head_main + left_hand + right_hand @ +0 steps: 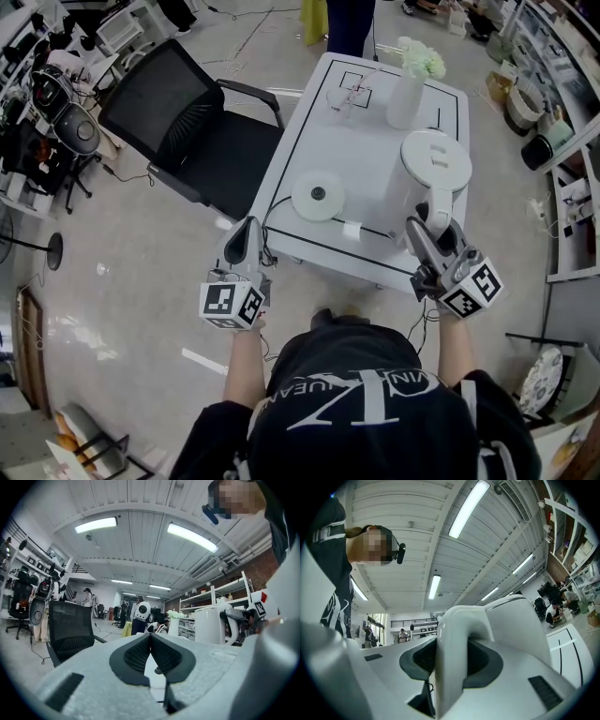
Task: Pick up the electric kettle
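The white electric kettle (427, 173) stands on the right side of the white table (375, 141), off its round base (319, 195), which lies to its left. My right gripper (427, 231) is shut on the kettle's handle (452, 653) from the near side, its dark pads pressing on both sides of the handle. The kettle's body (520, 625) rises just behind the handle. My left gripper (244, 242) hovers at the table's near left corner, shut with its pads (140, 653) touching and nothing between them. From there the kettle (211, 625) shows at the right.
A white vase with pale flowers (411, 84) stands at the table's far end, and a small wire object (352, 94) lies to its left. A black mesh office chair (178, 131) is left of the table. Shelves (553, 103) line the right wall.
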`<state>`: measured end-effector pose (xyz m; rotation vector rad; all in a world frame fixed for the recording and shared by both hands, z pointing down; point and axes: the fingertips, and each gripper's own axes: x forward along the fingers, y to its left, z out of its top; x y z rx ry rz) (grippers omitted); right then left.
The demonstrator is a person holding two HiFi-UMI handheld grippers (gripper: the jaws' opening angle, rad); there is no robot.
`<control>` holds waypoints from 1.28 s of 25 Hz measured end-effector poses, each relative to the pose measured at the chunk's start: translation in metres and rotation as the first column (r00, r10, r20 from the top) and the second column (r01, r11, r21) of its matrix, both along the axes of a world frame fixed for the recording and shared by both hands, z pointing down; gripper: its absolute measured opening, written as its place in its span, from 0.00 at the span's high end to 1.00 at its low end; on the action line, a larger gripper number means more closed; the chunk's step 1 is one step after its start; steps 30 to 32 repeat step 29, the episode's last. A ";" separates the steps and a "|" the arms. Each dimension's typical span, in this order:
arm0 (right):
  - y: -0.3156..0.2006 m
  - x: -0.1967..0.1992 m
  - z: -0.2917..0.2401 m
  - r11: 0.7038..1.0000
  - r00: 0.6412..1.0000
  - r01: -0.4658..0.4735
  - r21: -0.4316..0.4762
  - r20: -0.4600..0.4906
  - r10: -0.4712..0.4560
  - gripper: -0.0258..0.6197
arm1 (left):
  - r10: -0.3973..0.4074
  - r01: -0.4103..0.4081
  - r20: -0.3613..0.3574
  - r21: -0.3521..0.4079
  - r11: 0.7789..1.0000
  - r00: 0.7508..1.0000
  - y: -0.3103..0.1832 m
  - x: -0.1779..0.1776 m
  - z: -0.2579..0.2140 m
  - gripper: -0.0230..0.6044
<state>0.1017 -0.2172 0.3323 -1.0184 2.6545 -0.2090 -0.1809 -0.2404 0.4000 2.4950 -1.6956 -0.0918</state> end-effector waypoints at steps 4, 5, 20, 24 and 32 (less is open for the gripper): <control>0.001 0.000 0.001 1.000 1.000 -0.003 -0.002 -0.004 0.003 0.76 | 0.002 -0.002 -0.003 -0.001 1.000 1.000 0.000 -0.002 0.000 0.95; 0.001 0.000 0.001 1.000 1.000 -0.004 -0.002 -0.004 0.004 0.76 | 0.002 -0.002 -0.003 -0.002 1.000 1.000 0.000 -0.002 0.001 0.95; 0.002 -0.001 0.001 1.000 1.000 0.002 -0.002 -0.004 -0.002 0.76 | 0.001 -0.001 -0.005 -0.007 1.000 1.000 0.003 -0.002 0.003 0.95; 0.002 -0.002 0.002 1.000 1.000 0.006 -0.008 -0.004 -0.006 0.76 | 0.000 0.000 -0.006 -0.006 1.000 1.000 0.003 -0.003 0.004 0.95; 0.002 -0.005 0.003 1.000 1.000 0.011 -0.008 0.000 -0.011 0.76 | 0.004 -0.004 -0.005 -0.005 1.000 1.000 0.002 -0.003 0.005 0.95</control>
